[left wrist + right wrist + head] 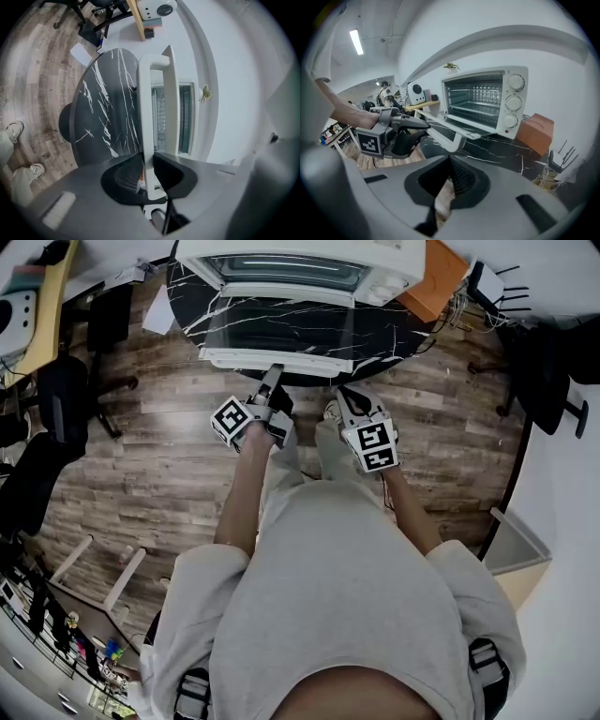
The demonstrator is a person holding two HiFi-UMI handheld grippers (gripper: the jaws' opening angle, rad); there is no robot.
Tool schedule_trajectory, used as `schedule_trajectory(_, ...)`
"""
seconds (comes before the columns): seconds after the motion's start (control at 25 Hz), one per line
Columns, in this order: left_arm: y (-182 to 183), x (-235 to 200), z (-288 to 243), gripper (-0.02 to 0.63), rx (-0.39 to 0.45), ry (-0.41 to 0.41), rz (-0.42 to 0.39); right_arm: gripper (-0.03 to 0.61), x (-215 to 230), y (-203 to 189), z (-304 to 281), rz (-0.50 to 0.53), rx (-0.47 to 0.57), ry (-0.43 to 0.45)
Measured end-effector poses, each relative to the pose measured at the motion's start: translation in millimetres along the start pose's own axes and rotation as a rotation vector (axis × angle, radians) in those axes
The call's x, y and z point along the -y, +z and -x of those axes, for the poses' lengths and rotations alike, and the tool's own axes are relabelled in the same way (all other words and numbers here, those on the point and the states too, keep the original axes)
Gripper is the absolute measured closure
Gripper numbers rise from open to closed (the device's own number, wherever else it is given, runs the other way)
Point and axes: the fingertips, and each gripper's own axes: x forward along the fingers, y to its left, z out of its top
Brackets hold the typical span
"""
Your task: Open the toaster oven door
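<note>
Handle [144, 108] of toaster oven door [281, 360] clamped in left gripper [147, 164]; right gripper [450, 164] closed; dial [513, 101] markings unreadable.

Toaster oven [524, 105] is plain white, table's [384, 329] black with thin white marble veins — floor [159, 465] is brown-grey wood-grain planks, the box [436, 282] is orange-brown, and the person's shirt [337, 596] is light grey.

Grey short-sleeved shirt [347, 596], pale trousers [286, 465], white sneakers [33, 168]
</note>
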Motion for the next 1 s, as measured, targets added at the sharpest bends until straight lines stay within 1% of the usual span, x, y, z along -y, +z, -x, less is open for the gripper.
schedule_trajectory(0.2,-1.5,-12.4,1.7,0.532,0.002,0.028,0.005,0.566,-3.1,-6.4,-0.7,-0.003,-0.008,0.008)
schedule_trajectory(0.48,-2.1,-26.7,1.7,0.535,0.010,0.045,0.020,0.566,-6.0,-11.2,-0.7,-0.004,-0.018,0.019)
schedule_trajectory(0.8,-3.0,-38.0,0.5,0.538,0.010,0.034,0.030,0.566,-9.8,-13.2,-2.1,-0.008,-0.021,0.027)
schedule_trajectory(1.0,-3.1,-47.5,1.1,0.538,0.013,0.052,0.034,0.566,-11.6,-13.3,-1.7,-0.007,-0.017,0.033)
